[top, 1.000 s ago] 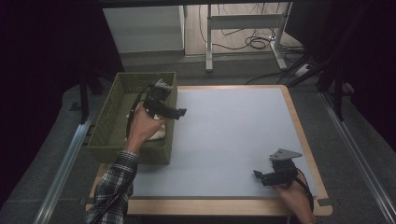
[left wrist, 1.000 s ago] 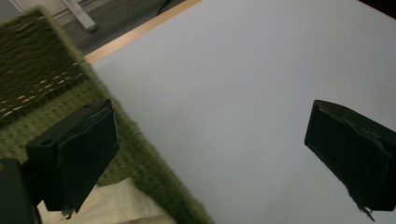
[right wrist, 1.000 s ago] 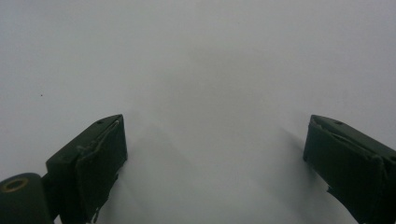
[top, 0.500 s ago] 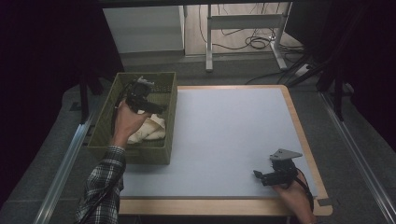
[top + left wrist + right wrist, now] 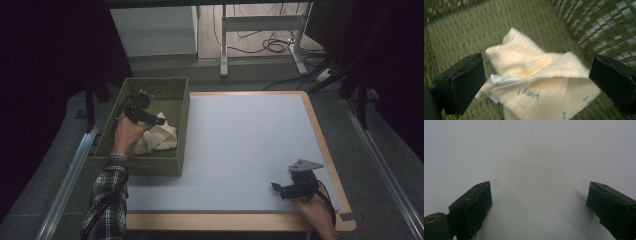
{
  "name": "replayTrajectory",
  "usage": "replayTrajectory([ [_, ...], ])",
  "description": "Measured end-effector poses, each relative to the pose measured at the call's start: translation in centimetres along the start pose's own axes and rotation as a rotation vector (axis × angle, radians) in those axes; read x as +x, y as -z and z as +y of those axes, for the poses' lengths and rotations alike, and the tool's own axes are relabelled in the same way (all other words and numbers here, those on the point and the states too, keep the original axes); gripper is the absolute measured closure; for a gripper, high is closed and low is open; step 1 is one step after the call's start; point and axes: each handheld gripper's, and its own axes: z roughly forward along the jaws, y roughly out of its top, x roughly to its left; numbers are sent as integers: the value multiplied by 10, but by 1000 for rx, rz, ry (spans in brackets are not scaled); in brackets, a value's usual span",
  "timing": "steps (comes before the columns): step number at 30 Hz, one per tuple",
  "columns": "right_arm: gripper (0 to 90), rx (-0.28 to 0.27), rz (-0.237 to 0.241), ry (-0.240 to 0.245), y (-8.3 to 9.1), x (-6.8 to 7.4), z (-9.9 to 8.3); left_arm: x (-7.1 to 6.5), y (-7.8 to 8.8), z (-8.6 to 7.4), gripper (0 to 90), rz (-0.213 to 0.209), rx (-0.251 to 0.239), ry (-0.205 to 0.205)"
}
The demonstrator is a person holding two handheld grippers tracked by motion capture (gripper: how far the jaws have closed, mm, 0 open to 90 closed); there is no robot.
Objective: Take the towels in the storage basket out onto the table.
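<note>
A: so where's the cream cloth sitting right now?

B: it's lying in the green basket, right between the left gripper fingers, which are spread wide and not pinching it

A: and the right gripper?

B: it's hanging over the pale table near the front edge, well apart from the basket, fingers spread wide with bare tabletop between them, gripping nothing
</note>
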Motion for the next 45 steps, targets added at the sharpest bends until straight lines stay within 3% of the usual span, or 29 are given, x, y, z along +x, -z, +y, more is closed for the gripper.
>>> replayTrajectory([
  [6,63,0,0,0,0,0,0,15,-21,-6,20,-39,127,69],
  [8,63,0,0,0,0,0,0,16,-24,-7,22,-41,142,79],
  [11,63,0,0,0,0,0,0,19,-34,-10,23,-39,208,86],
  [12,63,0,0,-1,0,0,0,21,-42,-11,24,-42,247,109],
  [13,63,0,0,-1,0,0,0,21,-42,-11,24,-42,247,109],
  [17,63,-1,1,0,0,0,0,19,-56,-14,28,-36,321,120],
  [18,63,0,0,-1,0,0,0,16,-61,-14,28,-26,362,104],
  [19,63,-1,0,-1,0,0,0,16,-61,-14,29,-26,362,104],
  [20,63,-1,0,-1,0,0,0,13,-65,-15,34,-18,404,91],
  [21,63,-1,0,-1,0,0,0,13,-65,-15,43,-18,404,91],
  [22,63,-1,1,-1,0,0,0,12,-68,-17,63,-18,437,86],
  [25,63,-1,0,-1,0,0,0,12,-68,-18,133,-46,443,108],
  [27,63,0,0,-1,0,0,0,12,-64,-18,242,-53,434,116],
  [29,63,0,1,-1,0,0,0,11,-60,-18,410,-58,421,115],
  [32,63,0,1,-1,0,0,0,12,-57,-18,691,-101,401,127],
  [36,63,-1,0,0,0,0,0,12,-54,-17,736,-88,382,115],
  [37,63,0,1,-1,0,0,0,14,-49,-16,740,-83,341,127],
  [45,63,0,1,-1,0,0,0,16,-24,-11,736,-87,236,110],
])
